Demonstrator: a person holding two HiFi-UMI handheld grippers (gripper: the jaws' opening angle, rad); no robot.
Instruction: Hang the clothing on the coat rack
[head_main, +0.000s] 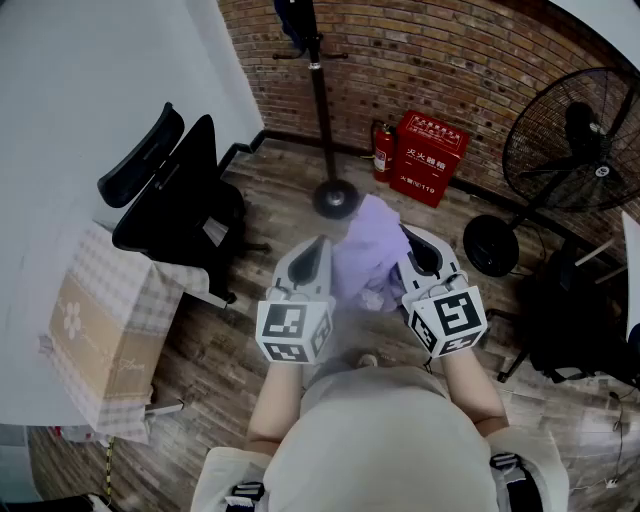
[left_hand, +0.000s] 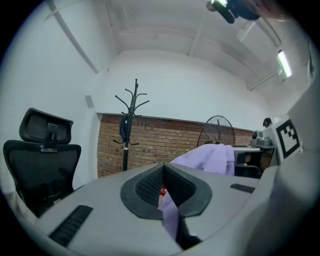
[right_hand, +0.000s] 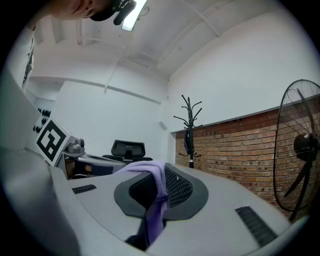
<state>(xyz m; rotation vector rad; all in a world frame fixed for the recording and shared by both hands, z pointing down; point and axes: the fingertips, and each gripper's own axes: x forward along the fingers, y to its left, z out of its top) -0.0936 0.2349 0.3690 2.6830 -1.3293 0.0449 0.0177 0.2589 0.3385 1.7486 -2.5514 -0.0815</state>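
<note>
A lilac garment (head_main: 368, 255) hangs bunched between my two grippers, held at chest height in the head view. My left gripper (head_main: 316, 254) is shut on one edge of it; the cloth (left_hand: 170, 212) shows pinched between its jaws. My right gripper (head_main: 408, 257) is shut on the other edge, where the fabric (right_hand: 157, 200) drapes over the jaws. The black coat rack (head_main: 322, 110) stands ahead by the brick wall, with a dark item hung near its top (left_hand: 123, 129). The rack (right_hand: 190, 131) is well beyond both grippers.
A black office chair (head_main: 175, 200) stands at the left beside a table with a checked cloth (head_main: 110, 330). A red fire-equipment box (head_main: 430, 158) and an extinguisher (head_main: 381, 150) sit by the wall. A large floor fan (head_main: 560, 150) is at the right, dark bags (head_main: 580, 320) below it.
</note>
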